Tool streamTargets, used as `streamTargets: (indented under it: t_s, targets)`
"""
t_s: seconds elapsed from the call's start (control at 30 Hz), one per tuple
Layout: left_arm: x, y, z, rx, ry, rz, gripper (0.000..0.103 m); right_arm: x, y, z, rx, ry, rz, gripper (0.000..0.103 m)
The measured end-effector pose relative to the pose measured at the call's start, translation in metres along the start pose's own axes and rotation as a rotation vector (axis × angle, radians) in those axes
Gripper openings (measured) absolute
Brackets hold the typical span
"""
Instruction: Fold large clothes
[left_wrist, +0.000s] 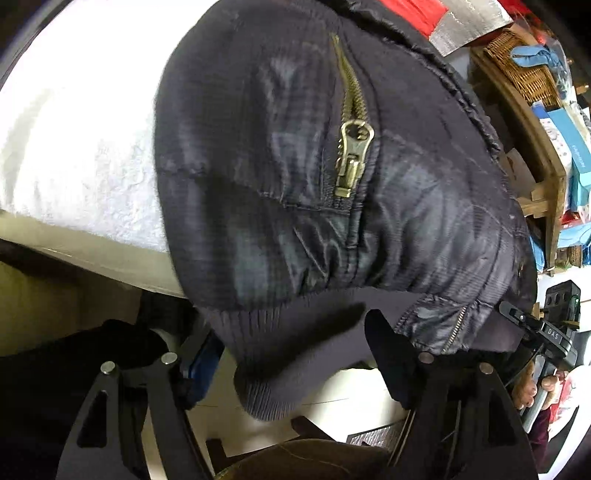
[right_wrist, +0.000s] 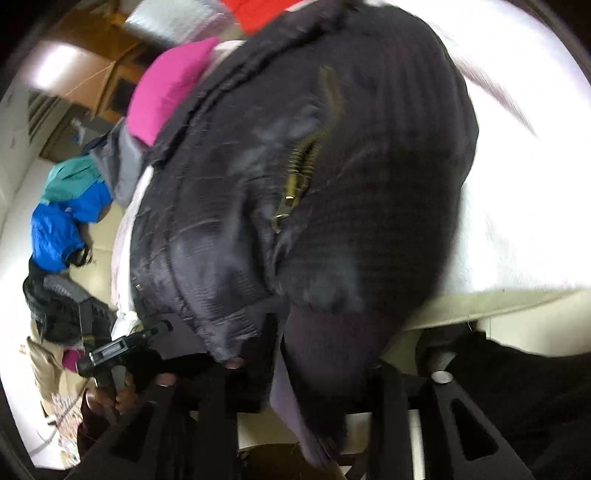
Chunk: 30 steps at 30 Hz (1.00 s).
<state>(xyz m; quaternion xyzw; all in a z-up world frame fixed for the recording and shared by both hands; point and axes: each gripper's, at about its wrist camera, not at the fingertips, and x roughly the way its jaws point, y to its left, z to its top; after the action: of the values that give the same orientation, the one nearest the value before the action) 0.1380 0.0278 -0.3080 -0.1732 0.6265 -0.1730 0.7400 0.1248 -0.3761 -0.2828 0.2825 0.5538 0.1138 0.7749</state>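
While the dark quilted jacket (left_wrist: 295, 177) overhangs the white bed (left_wrist: 74, 155), its ribbed hem (left_wrist: 280, 343) is exposed for gripping. The left gripper (left_wrist: 291, 354) is seen apart around it; the right gripper (right_wrist: 310, 391) cannot be judged.

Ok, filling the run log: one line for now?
jacket on white surface, hem overhanging | left gripper open | right gripper open

Both wrist views angled steeply down, very close — share dark jacket (left_wrist: 295, 184) (right_wrist: 295, 221) zipper.

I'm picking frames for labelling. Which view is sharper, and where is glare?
Left wrist view: fairly sharp, the brass zipper pull on the dark jacket crisp. Right wrist view: motion-blurred, zipper smeared, white cover blown out at right.
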Motion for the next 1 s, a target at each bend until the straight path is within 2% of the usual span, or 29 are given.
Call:
streamTargets:
  t_s: [0.03, 0.07, 0.1, 0.13, 0.17, 0.23, 0.3, 0.37, 0.4, 0.47, 0.5, 0.6, 0.7, 0.77, 0.83, 1.0]
  targets:
    - [0.001, 0.003, -0.002, -0.001, 0.015, -0.007, 0.075, 0.002, -0.002, -0.001, -0.001, 0.001, -0.005, 0.047]
    - [0.003, 0.004, -0.002, -0.004, 0.022, -0.012, 0.070, 0.006, -0.002, 0.000, -0.007, -0.001, -0.016, 0.042]
    - [-0.001, 0.005, -0.004, 0.001, 0.014, -0.023, 0.059, 0.005, 0.000, 0.000, -0.020, -0.003, -0.036, 0.023]
    - [-0.006, 0.003, -0.006, 0.018, 0.002, -0.038, 0.035, -0.002, 0.003, 0.001, -0.044, -0.003, -0.052, 0.020]
    - [-0.012, 0.002, -0.006, 0.038, -0.008, -0.043, 0.023, -0.005, 0.011, 0.000, -0.066, -0.012, -0.061, 0.018]
    - [-0.025, -0.010, -0.004, 0.086, -0.044, -0.049, 0.013, -0.025, 0.033, 0.000, -0.135, -0.054, -0.075, 0.017]
    - [-0.040, -0.017, -0.001, 0.106, -0.066, -0.096, 0.011, -0.052, 0.046, 0.005, -0.179, -0.099, -0.046, 0.017]
    - [-0.063, -0.023, 0.005, 0.122, -0.097, -0.179, 0.010, -0.076, 0.062, 0.013, -0.225, -0.161, -0.014, 0.017]
    - [-0.081, -0.029, 0.011, 0.135, -0.130, -0.232, 0.010, -0.086, 0.068, 0.017, -0.242, -0.191, 0.002, 0.017]
    - [-0.109, -0.036, 0.023, 0.158, -0.185, -0.291, 0.010, -0.104, 0.078, 0.031, -0.255, -0.258, 0.048, 0.017]
    - [-0.128, -0.043, 0.034, 0.175, -0.238, -0.326, 0.010, -0.111, 0.080, 0.039, -0.250, -0.293, 0.070, 0.017]
    - [-0.162, -0.054, 0.072, 0.183, -0.353, -0.370, 0.011, -0.126, 0.082, 0.071, -0.235, -0.410, 0.097, 0.017]
    - [-0.177, -0.065, 0.124, 0.148, -0.459, -0.359, 0.011, -0.132, 0.077, 0.110, -0.191, -0.519, 0.150, 0.017]
    - [-0.173, -0.070, 0.160, 0.115, -0.490, -0.378, 0.011, -0.124, 0.086, 0.143, -0.176, -0.585, 0.151, 0.017]
    - [-0.165, -0.080, 0.199, 0.113, -0.529, -0.362, 0.010, -0.114, 0.090, 0.180, -0.165, -0.628, 0.135, 0.017]
    - [-0.138, -0.089, 0.294, 0.116, -0.542, -0.297, 0.010, -0.082, 0.106, 0.268, -0.161, -0.678, 0.056, 0.016]
